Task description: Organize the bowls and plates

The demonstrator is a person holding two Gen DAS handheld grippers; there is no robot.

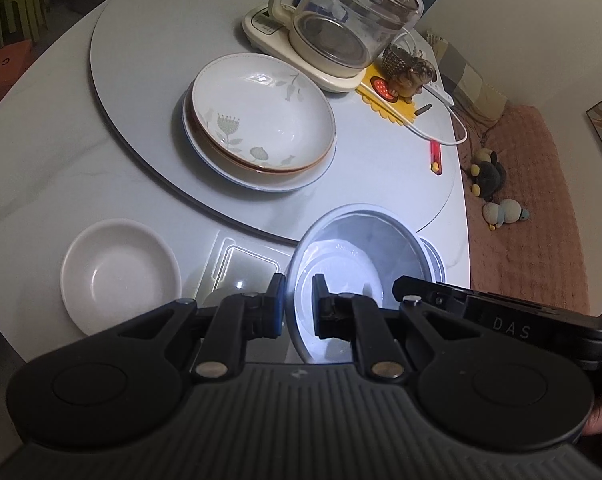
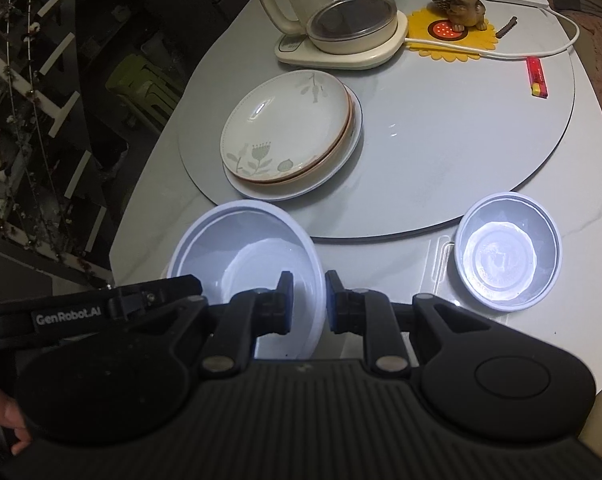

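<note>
Tabletop (image 2: 481, 128) — floral plate (image 2: 285, 128) tops stack; both tools (image 1: 299, 300) pinch one bowl (image 2: 245, 260).

Glossy ceramic plates (image 1: 261, 120), glass kettle (image 1: 349, 20), smooth marble-look table (image 1: 41, 184).

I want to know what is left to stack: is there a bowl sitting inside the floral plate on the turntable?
No, the floral plate is empty on top of its stack, and both grippers hold one white bowl by its rim.

Stacked plates (image 1: 261, 128) sit on the turntable (image 1: 141, 80), kettle (image 1: 341, 20) behind them, small dish (image 1: 121, 276) near-left on the table (image 1: 41, 184), off the turntable.
</note>
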